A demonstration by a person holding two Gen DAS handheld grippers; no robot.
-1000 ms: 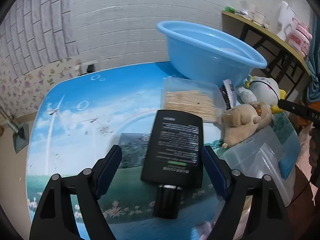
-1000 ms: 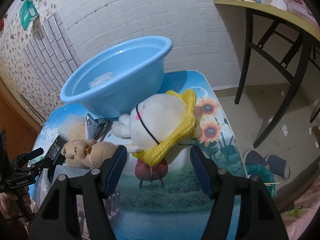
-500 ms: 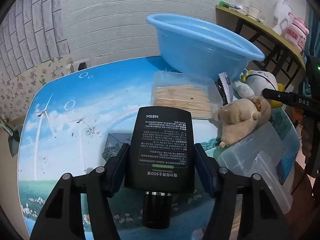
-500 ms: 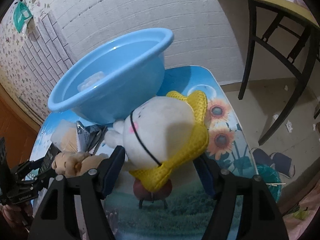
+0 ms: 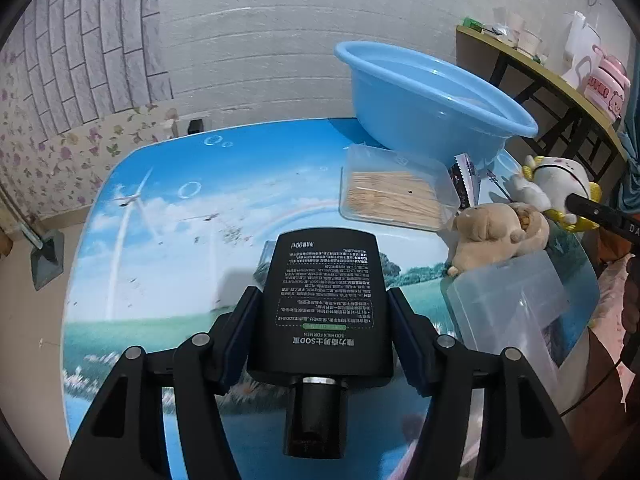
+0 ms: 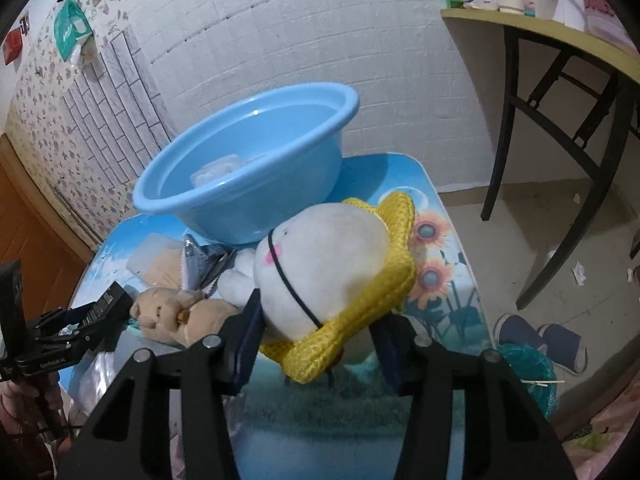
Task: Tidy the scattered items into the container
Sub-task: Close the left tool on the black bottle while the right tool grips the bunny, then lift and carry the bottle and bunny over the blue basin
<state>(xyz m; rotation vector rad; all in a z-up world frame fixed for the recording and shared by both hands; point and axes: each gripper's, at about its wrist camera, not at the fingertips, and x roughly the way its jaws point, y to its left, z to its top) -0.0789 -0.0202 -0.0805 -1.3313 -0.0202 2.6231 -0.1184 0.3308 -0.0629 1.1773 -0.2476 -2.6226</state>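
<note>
Left gripper (image 5: 322,328): both blue pads pressed against the sides of a black bottle (image 5: 325,300), cap toward the camera, label text upside down; whether the bottle is clear of the worktop (image 5: 168,216) cannot be told. Right gripper (image 6: 316,340): pinching a white plush (image 6: 320,268) in a yellow knit hat, its head toward the basin (image 6: 248,176). Basin: light blue, at the far end of the worktop, a pale flat item lying inside. Just in front of the basin: a clear box (image 5: 396,192) of thin wooden sticks and a silver-edged sachet (image 5: 466,178), both near its foot. Brown plush (image 5: 496,236): on its side, nearer the camera than the box, well in front of the basin, touching a clear plastic tub (image 5: 516,304). In the left view the white plush (image 5: 556,184) sits beside the basin's right side. Side table (image 6: 560,40) stands right of the basin, against the wall.
</note>
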